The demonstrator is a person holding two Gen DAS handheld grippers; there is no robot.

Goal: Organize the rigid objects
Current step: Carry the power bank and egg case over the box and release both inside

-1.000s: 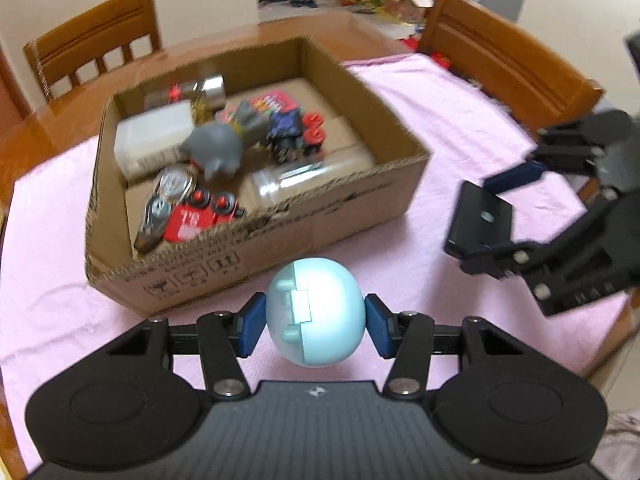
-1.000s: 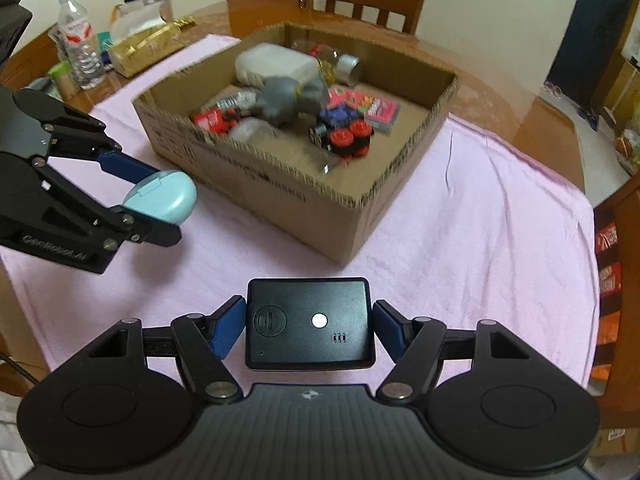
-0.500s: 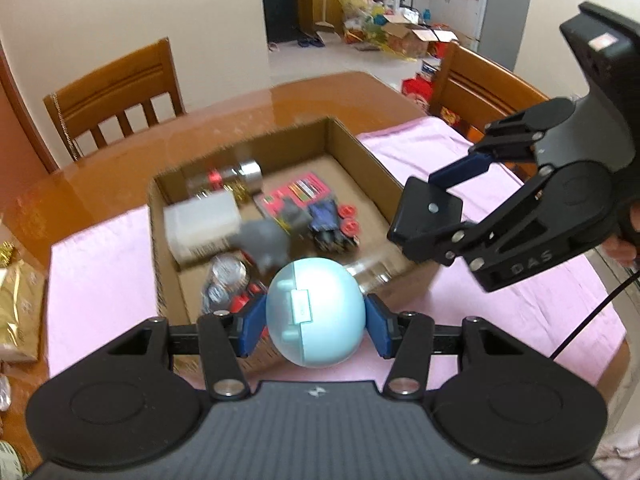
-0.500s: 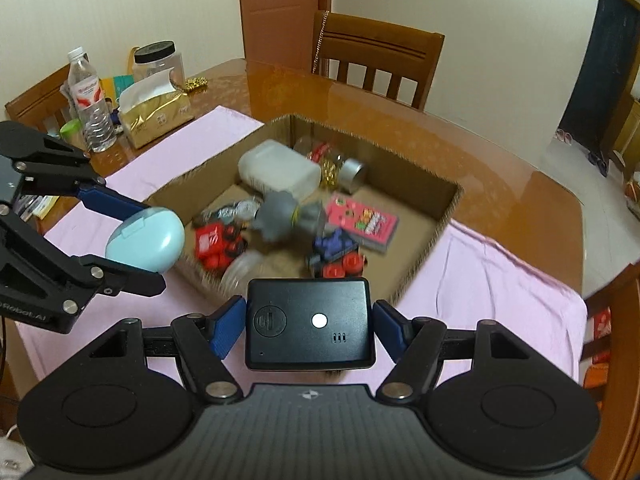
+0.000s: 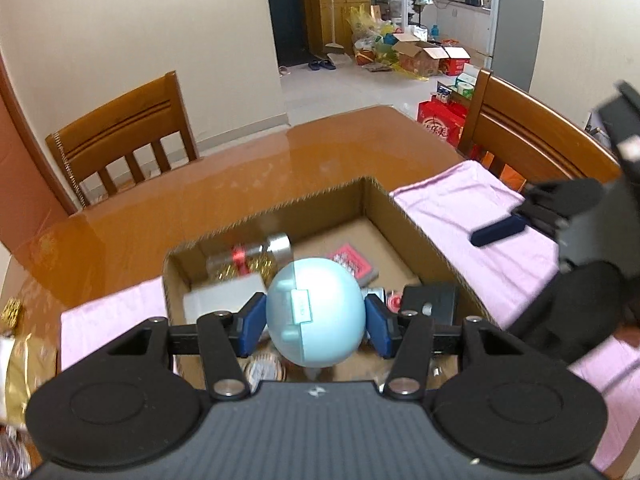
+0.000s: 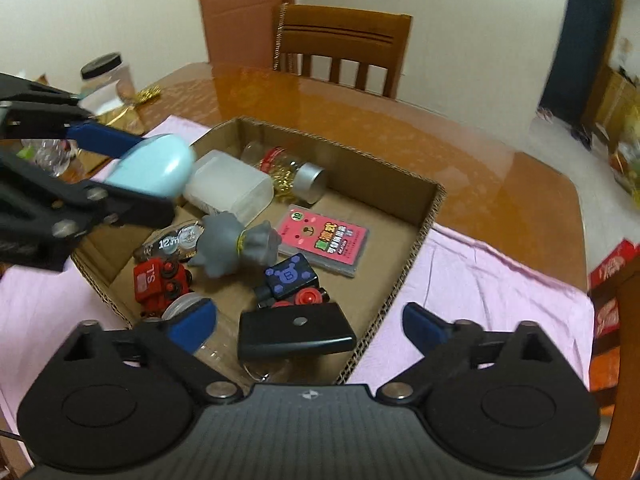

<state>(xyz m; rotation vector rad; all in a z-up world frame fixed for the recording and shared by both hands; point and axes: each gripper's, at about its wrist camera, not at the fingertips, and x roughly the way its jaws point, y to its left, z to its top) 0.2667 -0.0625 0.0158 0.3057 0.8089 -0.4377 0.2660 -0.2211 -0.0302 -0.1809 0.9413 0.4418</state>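
"12m" on tape measure [image 6: 176, 241] — "B" on blue block [image 6: 289, 276].

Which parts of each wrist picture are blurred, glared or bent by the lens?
Left wrist view: the right gripper and box contents smear with motion blur; the glossy wooden table shows window glare; the held blue egg-shaped case is sharp. Right wrist view: the left gripper is blurred, the black device fairly sharp; fisheye bends walls and leaves dark corners.
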